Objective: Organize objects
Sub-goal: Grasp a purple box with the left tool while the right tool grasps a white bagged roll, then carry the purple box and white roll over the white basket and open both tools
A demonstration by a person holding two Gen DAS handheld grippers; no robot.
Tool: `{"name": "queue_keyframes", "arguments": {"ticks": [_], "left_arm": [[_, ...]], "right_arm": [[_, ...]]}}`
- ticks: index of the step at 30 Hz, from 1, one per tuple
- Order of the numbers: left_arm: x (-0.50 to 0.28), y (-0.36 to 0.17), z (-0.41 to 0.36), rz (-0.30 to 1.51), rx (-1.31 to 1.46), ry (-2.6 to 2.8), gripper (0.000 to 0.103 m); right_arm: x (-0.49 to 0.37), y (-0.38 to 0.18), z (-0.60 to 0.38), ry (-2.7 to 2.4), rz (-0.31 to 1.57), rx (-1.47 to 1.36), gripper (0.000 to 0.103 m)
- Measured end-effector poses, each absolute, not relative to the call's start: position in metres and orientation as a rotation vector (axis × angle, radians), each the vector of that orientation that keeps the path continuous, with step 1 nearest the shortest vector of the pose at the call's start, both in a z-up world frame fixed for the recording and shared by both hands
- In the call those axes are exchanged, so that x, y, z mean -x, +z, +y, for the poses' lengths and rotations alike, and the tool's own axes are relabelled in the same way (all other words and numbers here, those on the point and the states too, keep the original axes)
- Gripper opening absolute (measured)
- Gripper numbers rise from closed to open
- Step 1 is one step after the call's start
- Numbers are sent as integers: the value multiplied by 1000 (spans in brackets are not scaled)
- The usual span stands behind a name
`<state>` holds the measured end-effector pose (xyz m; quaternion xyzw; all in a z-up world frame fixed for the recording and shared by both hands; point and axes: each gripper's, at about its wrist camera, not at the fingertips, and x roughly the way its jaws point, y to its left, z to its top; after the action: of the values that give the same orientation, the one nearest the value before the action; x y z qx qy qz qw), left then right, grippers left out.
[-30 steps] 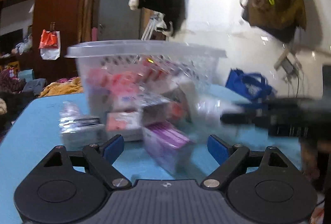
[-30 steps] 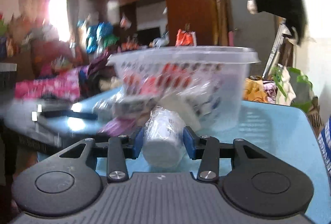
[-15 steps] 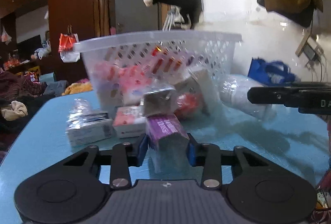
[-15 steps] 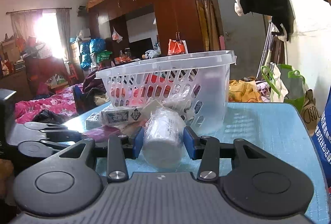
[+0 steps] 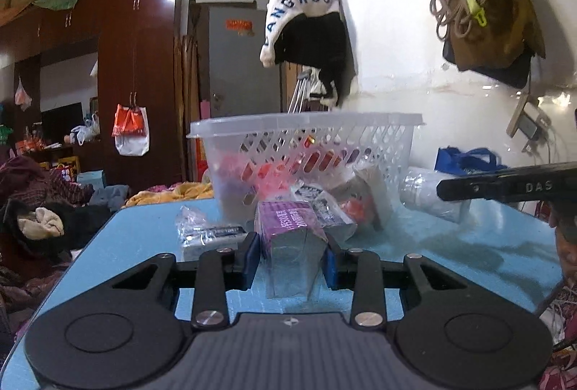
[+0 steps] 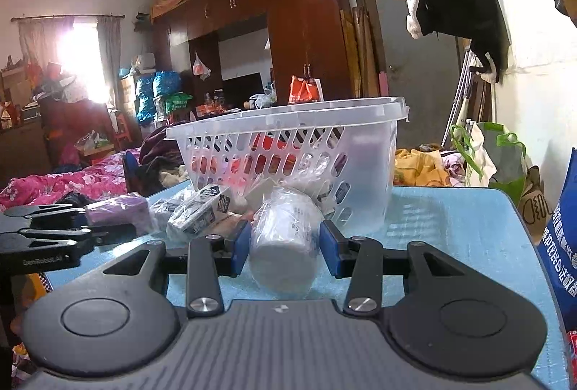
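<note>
My left gripper (image 5: 291, 258) is shut on a purple box (image 5: 288, 231) wrapped in clear film, held just above the blue table (image 5: 450, 256). Both blue pads press its sides. My right gripper (image 6: 285, 247) is shut on a white roll in clear plastic (image 6: 285, 246), also just over the table (image 6: 450, 227). Behind both stands a clear slotted plastic basket (image 5: 310, 152), seen in the right wrist view too (image 6: 295, 152), with red and pink packets inside. The left gripper with the purple box (image 6: 119, 213) shows at the left of the right wrist view; the right gripper's finger (image 5: 505, 186) and the roll (image 5: 432, 195) show at the right of the left wrist view.
Several small wrapped boxes (image 5: 212, 235) (image 6: 198, 209) lie on the table in front of the basket. A blue bag (image 6: 562, 235) stands at the table's right edge. A wardrobe (image 5: 137, 72), a bed with clothes (image 6: 65, 181) and hanging bags surround the table.
The left gripper's jaws went from wide open to closed on the purple box, and the box has come up and nearer to the camera. The right gripper still holds the roll in place.
</note>
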<state>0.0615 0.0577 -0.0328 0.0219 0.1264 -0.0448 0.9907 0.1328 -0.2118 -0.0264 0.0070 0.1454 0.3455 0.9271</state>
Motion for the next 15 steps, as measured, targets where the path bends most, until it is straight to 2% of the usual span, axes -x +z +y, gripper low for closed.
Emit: {"name": "queue_keyframes", "arguments": {"ticks": [15], "left_arm": [[-50, -30, 68, 186, -16, -124, 39]], "right_arm": [[-126, -25, -213, 672, 268, 14, 46]]}}
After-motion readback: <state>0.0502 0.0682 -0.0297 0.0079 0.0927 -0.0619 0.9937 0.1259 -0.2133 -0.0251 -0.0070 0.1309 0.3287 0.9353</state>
